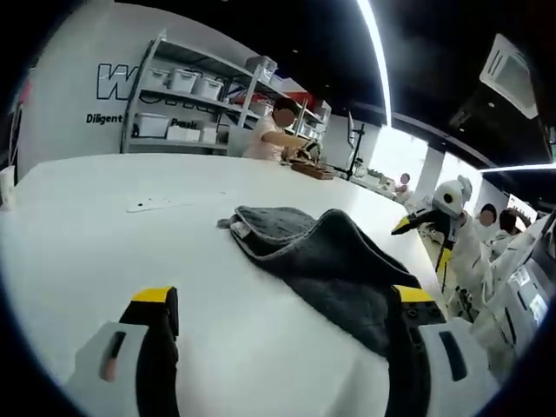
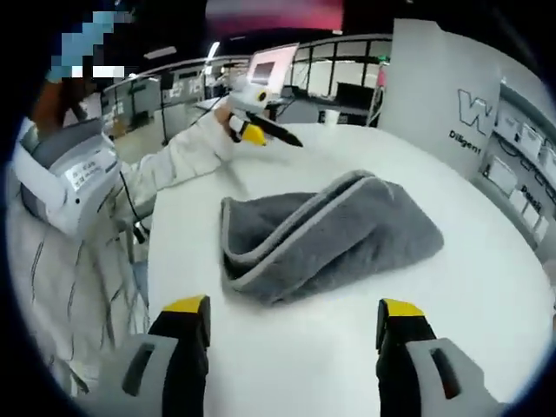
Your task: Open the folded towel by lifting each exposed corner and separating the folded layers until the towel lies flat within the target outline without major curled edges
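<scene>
Towel: the grey towel [image 2: 326, 233] lay folded and bunched on the white table [image 2: 486, 287], its pale-edged layers humped up and the fold mouth gaping toward my side in the right gripper view.
Towel, left gripper view: it [image 1: 321, 261] sat just ahead, its dark near edge reaching my right-hand jaw there.
My left gripper [image 1: 282, 334]: jaws were spread wide, nothing between them.
My right gripper [image 2: 294, 334]: jaws stood wide apart, gripping nothing, short of the towel.
Other hand: my left gripper [image 2: 252, 113] hovered beyond the towel.
</scene>
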The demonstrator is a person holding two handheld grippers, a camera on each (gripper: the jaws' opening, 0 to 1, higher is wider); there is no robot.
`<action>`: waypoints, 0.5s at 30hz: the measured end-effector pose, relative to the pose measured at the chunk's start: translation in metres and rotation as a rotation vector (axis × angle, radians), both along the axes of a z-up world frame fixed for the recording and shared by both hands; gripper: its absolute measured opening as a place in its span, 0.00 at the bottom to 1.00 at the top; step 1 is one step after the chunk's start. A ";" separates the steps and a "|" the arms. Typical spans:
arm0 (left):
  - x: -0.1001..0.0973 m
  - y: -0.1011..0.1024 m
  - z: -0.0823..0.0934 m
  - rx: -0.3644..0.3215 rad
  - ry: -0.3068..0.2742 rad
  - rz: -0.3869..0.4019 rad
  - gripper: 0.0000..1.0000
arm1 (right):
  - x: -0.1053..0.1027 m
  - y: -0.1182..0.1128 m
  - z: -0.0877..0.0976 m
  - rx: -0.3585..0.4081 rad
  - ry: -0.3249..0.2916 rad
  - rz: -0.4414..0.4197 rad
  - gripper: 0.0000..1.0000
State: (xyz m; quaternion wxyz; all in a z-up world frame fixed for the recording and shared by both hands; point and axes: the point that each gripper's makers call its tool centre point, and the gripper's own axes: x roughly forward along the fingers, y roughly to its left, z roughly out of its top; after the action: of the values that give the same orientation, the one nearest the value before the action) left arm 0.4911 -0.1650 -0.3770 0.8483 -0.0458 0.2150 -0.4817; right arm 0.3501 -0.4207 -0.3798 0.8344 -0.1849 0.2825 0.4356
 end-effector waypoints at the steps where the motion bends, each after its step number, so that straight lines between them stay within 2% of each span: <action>1: 0.000 0.000 0.000 0.001 0.000 0.000 0.99 | 0.002 -0.001 0.000 0.008 0.002 -0.020 0.83; 4: 0.000 0.000 0.000 0.001 0.000 0.000 0.99 | 0.013 -0.007 0.001 0.042 -0.001 -0.090 0.95; 6: 0.000 0.000 0.000 0.003 -0.001 -0.002 0.99 | 0.018 -0.010 -0.002 0.036 0.000 -0.108 0.99; 9: -0.001 0.000 0.000 0.007 -0.002 -0.005 0.99 | 0.023 -0.014 -0.005 0.040 0.009 -0.135 0.99; 13: -0.002 -0.001 -0.001 0.011 -0.002 -0.006 0.99 | 0.035 -0.016 -0.003 0.107 0.025 -0.187 0.99; 15: -0.003 -0.001 -0.001 0.012 -0.002 -0.008 0.99 | 0.046 -0.018 0.001 0.138 0.010 -0.209 0.99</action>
State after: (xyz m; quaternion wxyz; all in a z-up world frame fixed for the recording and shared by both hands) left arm 0.4885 -0.1663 -0.3783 0.8469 -0.0393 0.2171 -0.4838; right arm 0.3960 -0.4386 -0.3792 0.8845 -0.0947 0.2737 0.3656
